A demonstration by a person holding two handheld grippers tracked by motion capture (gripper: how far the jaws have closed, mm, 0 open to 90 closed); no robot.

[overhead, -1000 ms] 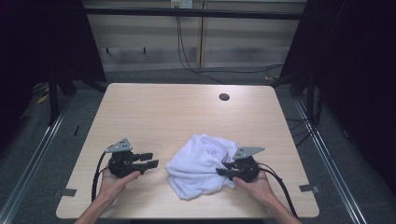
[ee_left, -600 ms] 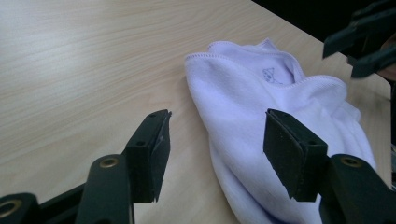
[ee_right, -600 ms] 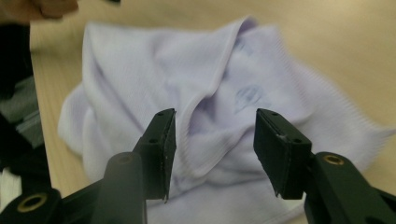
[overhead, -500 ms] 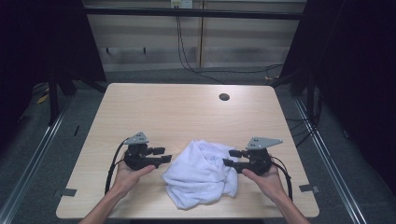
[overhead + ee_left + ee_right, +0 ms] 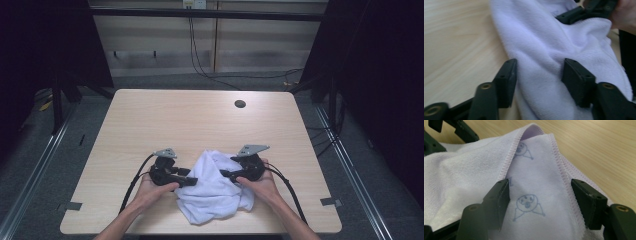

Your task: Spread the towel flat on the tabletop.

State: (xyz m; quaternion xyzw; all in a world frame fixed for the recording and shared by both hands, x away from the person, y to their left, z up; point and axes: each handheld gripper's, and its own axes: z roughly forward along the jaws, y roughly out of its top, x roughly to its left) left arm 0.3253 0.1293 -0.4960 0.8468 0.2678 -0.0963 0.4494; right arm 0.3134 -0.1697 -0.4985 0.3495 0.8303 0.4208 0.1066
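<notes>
Counter (image 5: 150, 120), pale wood, w/ a small dark round hole (image 5: 240, 104) near far edge. Metal frame rails on both sides, cables on floor behind.

White towel (image 5: 215, 190) lies crumpled on near half of counter, between the two hands, close to near edge. Stitched hem and small drawn faces (image 5: 526, 203) visible in right gripper view.

Left hand-held gripper (image 5: 539, 80): jaws wide, straddling a thick rounded fold of towel; cloth between pads but not pinched. Right hand-held gripper (image 5: 540, 200): jaws wide too, a hemmed flap lying between them, not clamped.

Risks, as I judge them:
- Left closes on the bulky fold → likely grabs several layers at once, so cloth lifts as a lump rather than opening out.
- Right flap is flat and narrow vs. jaw gap; if jaws close w/o moving further in, hem may slip out, or only the edge stitching gets caught.
- Uneven grips → one side releases when pulled apart; towel sags or drags.
- Towel sits near front edge; a pull toward the person could slide it off.
- Lower jaw tips close to wood; pressing down may scrape.
</notes>
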